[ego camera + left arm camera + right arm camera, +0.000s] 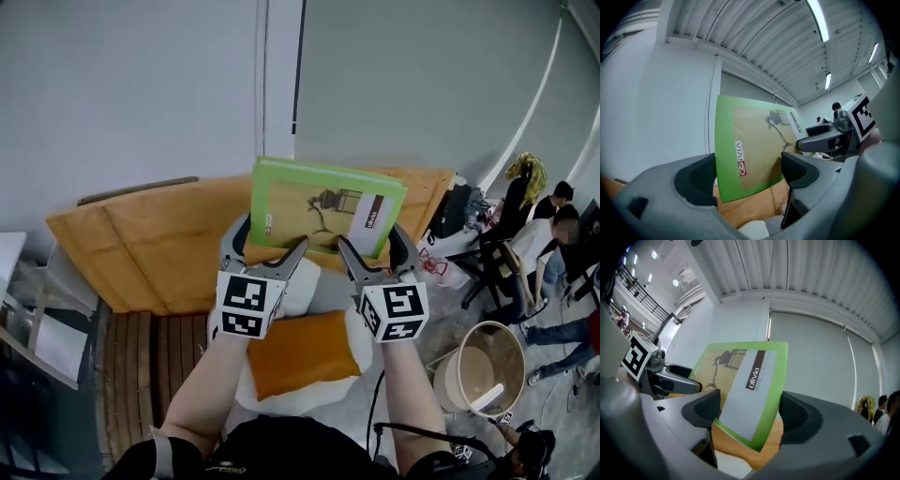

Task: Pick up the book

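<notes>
A green book (323, 204) with a tan cover picture and a grey title band is held up in the air, tilted, in front of the grey wall. My left gripper (267, 248) is shut on its lower left corner and my right gripper (375, 251) on its lower right corner. In the left gripper view the book (745, 150) fills the gap between the jaws of the left gripper (749, 176), with the right gripper (825, 138) beyond it. The right gripper view shows the book (750, 380) between the jaws of the right gripper (750, 411) and the left gripper (675, 380) at the left.
Below the book lies a long orange-brown padded seat (150, 244), with an orange cushion (305, 361) on a white base close to me. A round tan tub (483, 366) stands at the lower right. Several people (553, 234) sit at the right. Wooden slats (141, 366) lie at the left.
</notes>
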